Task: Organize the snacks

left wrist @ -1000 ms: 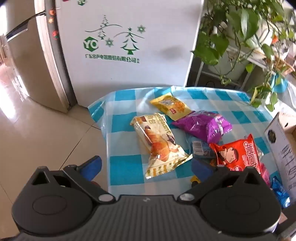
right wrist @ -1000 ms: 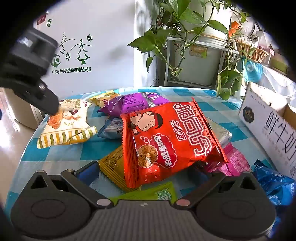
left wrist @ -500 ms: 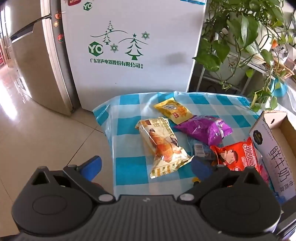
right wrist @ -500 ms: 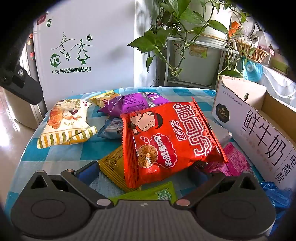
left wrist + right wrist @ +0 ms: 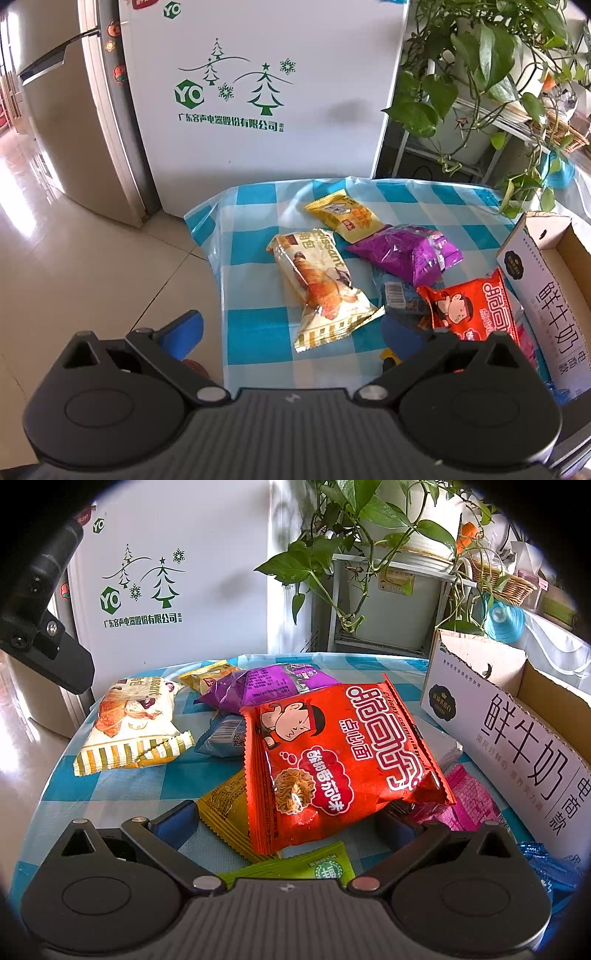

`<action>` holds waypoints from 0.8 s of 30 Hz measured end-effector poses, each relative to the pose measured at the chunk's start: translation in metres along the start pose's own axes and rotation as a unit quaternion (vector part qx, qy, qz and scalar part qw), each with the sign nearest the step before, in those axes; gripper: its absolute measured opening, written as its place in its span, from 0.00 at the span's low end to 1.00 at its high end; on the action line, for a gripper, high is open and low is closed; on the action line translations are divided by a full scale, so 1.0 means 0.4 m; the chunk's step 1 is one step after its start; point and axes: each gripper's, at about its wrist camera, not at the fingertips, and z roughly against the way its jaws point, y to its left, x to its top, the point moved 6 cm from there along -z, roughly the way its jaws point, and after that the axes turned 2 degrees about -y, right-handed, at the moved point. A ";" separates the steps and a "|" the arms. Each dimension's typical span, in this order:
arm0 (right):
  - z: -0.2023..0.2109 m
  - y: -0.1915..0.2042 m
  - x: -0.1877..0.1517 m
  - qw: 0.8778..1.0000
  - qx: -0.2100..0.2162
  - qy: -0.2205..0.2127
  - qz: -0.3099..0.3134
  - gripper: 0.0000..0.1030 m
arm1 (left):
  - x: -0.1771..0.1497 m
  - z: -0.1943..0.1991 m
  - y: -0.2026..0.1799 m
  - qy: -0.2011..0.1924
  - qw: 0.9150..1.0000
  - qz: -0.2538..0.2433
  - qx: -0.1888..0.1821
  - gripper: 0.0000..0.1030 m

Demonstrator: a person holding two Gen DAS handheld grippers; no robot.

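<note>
In the right wrist view, the right gripper (image 5: 284,821) is sitting low over the table (image 5: 59,786), jaws spread wide with nothing between them, a green packet (image 5: 317,864) and a mustard packet (image 5: 225,808) showing near the bottom of the frame; the left view is missing both. A red noodle packet (image 5: 343,757) is lying mid-frame atop the pile. The left gripper (image 5: 291,332) is hovering higher, jaws likewise open and empty, over the croissant packet (image 5: 321,284). At the right edge, the cardboard box (image 5: 546,280) is standing open, its visible interior bare.
</note>
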 end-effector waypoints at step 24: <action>0.044 0.004 -0.023 0.998 0.030 0.043 0.027 1.00 | -0.019 -0.015 -0.031 0.018 1.000 -0.025 0.001 0.99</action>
